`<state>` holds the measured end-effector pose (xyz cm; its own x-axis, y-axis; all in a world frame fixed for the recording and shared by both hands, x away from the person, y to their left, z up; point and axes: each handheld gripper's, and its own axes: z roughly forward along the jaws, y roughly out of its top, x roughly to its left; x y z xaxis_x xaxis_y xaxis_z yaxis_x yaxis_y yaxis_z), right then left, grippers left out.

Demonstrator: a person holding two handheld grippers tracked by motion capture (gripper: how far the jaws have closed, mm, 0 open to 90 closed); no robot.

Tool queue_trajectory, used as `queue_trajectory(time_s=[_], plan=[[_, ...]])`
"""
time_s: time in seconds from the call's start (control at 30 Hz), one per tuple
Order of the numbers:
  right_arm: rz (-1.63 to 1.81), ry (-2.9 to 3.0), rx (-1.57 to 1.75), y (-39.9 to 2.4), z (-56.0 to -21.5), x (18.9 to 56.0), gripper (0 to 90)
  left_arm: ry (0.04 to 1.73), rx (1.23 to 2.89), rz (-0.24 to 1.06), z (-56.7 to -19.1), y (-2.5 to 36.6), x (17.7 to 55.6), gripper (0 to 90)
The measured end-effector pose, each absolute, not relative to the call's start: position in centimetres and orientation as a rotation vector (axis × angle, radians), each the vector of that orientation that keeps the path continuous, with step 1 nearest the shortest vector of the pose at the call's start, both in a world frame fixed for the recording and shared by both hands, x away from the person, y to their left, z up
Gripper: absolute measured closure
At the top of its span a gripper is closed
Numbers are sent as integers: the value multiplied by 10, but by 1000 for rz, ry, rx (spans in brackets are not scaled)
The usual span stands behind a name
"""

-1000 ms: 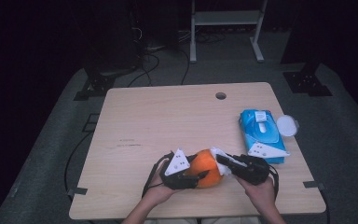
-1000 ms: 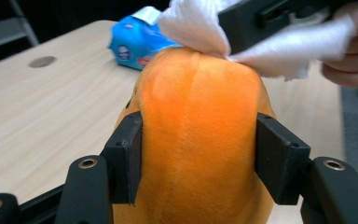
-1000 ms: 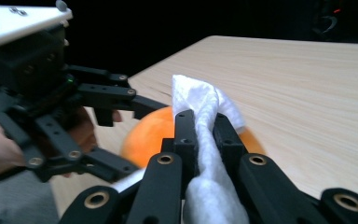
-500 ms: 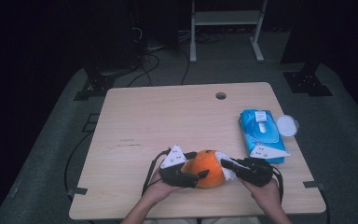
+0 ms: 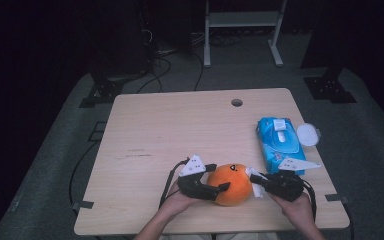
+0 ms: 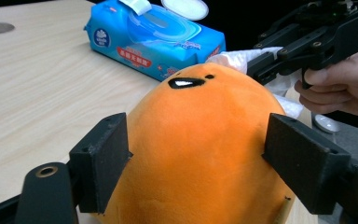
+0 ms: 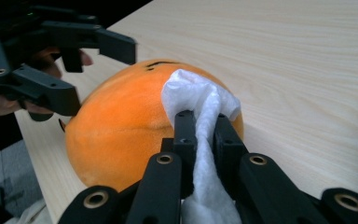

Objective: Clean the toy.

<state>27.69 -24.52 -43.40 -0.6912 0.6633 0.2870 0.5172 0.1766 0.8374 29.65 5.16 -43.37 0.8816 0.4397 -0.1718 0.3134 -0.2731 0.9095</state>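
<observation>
The orange plush toy (image 5: 231, 183) sits near the front edge of the desk (image 5: 180, 125), between the two grippers. The right gripper (image 7: 200, 121) has its fingers clamped tight on a white wet wipe (image 7: 200, 100), whose bunched end presses against the toy's upper side. The left gripper (image 6: 205, 161) straddles the toy; its fingers (image 6: 100, 161) have just been opening, the left pad at the plush, the right one apart from it, so the grip looks loosened.

To wipe well, I judge the left gripper should steady the toy again, or the plush will roll under the strokes. The wipe should be drawn in short passes over the curved fabric, with light pressure so it does not slip out of the fingers.

Right of the toy lies a blue pack of wet wipes (image 5: 279, 142), its lid (image 5: 307, 134) flipped open; how many wipes remain inside cannot be told
</observation>
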Motion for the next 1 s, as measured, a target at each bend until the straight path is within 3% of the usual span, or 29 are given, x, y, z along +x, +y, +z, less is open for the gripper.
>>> queue_trajectory(time_s=[0.5,0.67,1.0], plan=[[1520,2376,1186,-269,-450,278,818,444,1977,88,-430,17,308,196],[1569,2308,1238,-275,-449,274,813,403,2058,120,-434,15,294,302],[1766,2262,1174,-266,-438,269,814,381,2068,153,-439,25,274,323]])
